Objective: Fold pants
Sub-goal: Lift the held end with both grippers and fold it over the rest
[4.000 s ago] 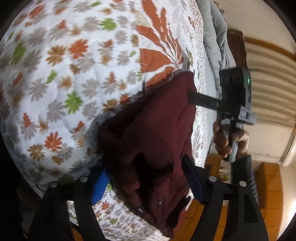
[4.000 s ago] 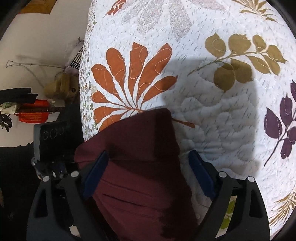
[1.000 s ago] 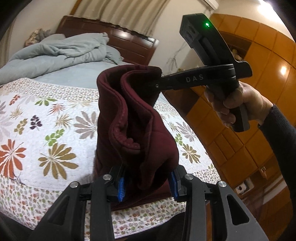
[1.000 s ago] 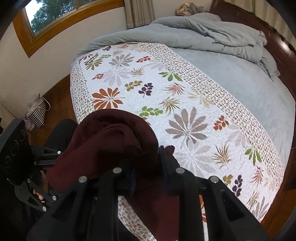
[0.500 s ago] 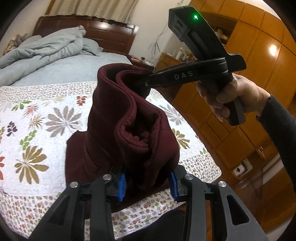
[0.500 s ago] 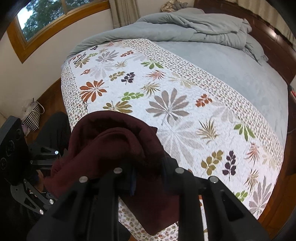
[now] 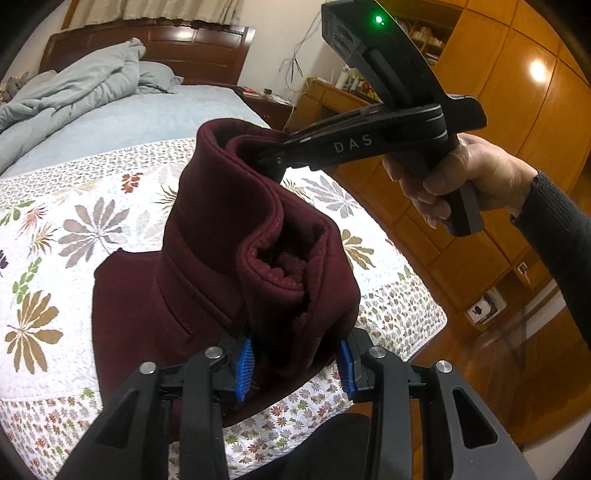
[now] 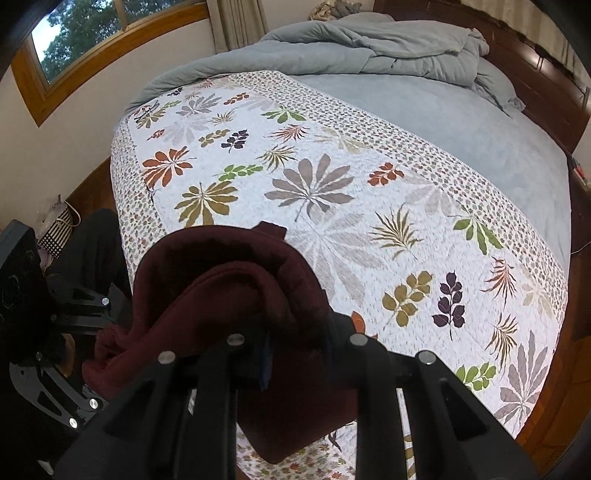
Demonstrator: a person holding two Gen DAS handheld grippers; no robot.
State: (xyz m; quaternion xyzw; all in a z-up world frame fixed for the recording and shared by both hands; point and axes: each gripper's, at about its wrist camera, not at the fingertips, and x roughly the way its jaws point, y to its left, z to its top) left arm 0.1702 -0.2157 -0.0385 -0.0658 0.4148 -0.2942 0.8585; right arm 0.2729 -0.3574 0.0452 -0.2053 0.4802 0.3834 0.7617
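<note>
The dark maroon pants (image 7: 207,266) hang bunched between both grippers above the leaf-patterned quilt (image 7: 66,206), their lower part resting on it. My left gripper (image 7: 295,363) is shut on a thick roll of the fabric, blue pads pressing its sides. My right gripper (image 7: 271,162), held by a hand (image 7: 469,181), pinches the raised far edge of the pants. In the right wrist view the maroon pants (image 8: 229,288) drape over my right gripper (image 8: 295,354), whose fingertips are buried in the cloth. The left gripper's black body (image 8: 48,310) shows at the left edge.
A rumpled grey-blue duvet (image 8: 388,48) lies at the head of the bed by the dark wooden headboard (image 7: 155,44). Wooden cabinets (image 7: 517,110) stand right of the bed. A checked bag (image 8: 59,232) sits on the floor under the window (image 8: 92,33).
Both grippers have carried the pants sideways and lower over the quilt. The hanging part now rests spread on the bed. Both grips are unchanged.
</note>
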